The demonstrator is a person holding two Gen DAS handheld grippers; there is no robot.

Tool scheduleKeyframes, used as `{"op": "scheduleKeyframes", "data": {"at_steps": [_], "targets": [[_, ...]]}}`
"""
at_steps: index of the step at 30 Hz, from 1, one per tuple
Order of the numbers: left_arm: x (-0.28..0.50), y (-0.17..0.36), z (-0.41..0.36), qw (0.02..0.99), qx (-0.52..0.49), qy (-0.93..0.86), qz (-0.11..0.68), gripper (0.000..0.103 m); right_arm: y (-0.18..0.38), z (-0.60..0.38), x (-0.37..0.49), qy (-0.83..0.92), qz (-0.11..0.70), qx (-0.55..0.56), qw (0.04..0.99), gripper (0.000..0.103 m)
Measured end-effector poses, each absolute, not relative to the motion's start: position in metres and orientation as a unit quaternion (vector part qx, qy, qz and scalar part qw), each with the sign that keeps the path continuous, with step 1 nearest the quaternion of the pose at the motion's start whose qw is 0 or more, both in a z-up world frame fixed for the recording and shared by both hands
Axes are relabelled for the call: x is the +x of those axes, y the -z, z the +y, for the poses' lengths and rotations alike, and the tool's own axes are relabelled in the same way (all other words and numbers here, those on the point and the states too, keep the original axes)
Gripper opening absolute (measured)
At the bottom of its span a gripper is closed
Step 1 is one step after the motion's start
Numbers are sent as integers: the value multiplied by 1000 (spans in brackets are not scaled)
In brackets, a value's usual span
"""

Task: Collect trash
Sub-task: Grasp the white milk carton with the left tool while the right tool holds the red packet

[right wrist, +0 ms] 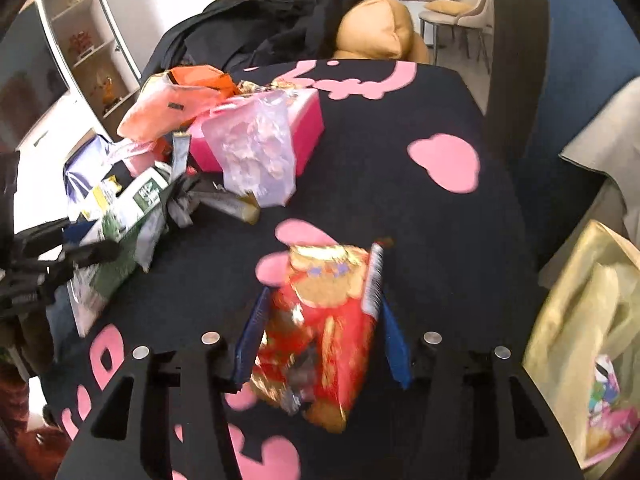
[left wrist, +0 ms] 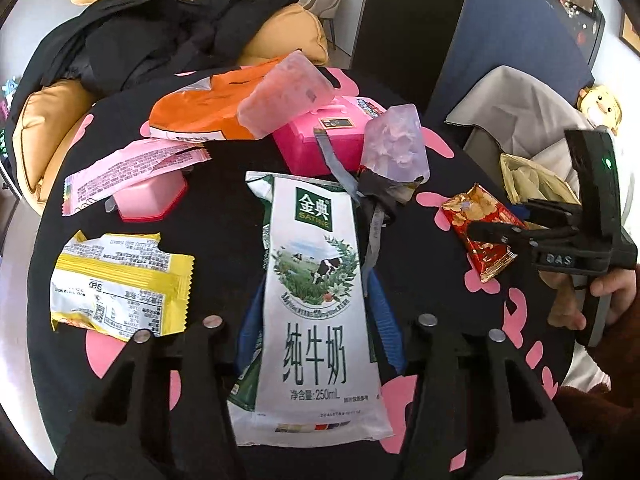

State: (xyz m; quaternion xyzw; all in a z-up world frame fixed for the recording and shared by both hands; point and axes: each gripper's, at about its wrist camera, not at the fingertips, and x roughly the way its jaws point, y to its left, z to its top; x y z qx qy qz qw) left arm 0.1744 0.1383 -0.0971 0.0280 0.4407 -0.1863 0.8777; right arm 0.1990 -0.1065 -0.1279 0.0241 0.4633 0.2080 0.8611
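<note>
I see a big round black table (left wrist: 224,216) with pink blobs on it, and trash lies all over it. Behind it is a tan sofa with black clothes piled on top (left wrist: 152,40). To the right of the table stands a pale yellow paper bag (right wrist: 580,320) with some bits already inside. A bright pink plastic box (left wrist: 320,140) sits near the far side of the table, and a flat orange bag (left wrist: 200,112) lies just beside it. My left hand-held gripper (left wrist: 316,344) is over a white milk pouch with a cow picture (left wrist: 316,280). The pouch lies between its blue pads, but I cannot tell if they press on it. To the left of the pouch lies a yellow and white snack wrapper (left wrist: 120,284), and past that a long pink wrapper (left wrist: 132,172) rests on a small pink tub (left wrist: 154,200). My right hand-held gripper (right wrist: 320,328) is around a shiny red and gold snack wrapper (right wrist: 320,332) near the right edge of the table. Its pads stand wide on each side of the wrapper, and the picture is too blurry to tell if they squeeze it. A crumpled clear plastic bag (right wrist: 256,156) leans on the pink box.
</note>
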Motion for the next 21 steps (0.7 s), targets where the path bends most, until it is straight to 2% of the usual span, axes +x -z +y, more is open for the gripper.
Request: {"op": "scheduleKeyframes", "data": {"at_steps": [2,5,7,9,10,13,21], "targets": [[177,99,136,875,31,186,446,56,130,-99,204,-209,463,10,861,50],[182,103,131,873,45,170,455,56,130,-92,206,-212,453,-22,865,50],[187,105,132,873,47,157,460,56,130,-94,205,-212,449,-23,868,45],[190,106,134,874,43,147,460,52,130,-98,203,-211,449,-18,868,39],[191,105,136,875,39,148,459,47,130,-99,202,-212,450,-15,867,38],[190,100,142,880,23,150,450,47,123,-99,196,-208,450,-27,868,34],[179,64,156,899,-12,157,408,47,91,-97,181,-201,423,-57,881,34]]}}
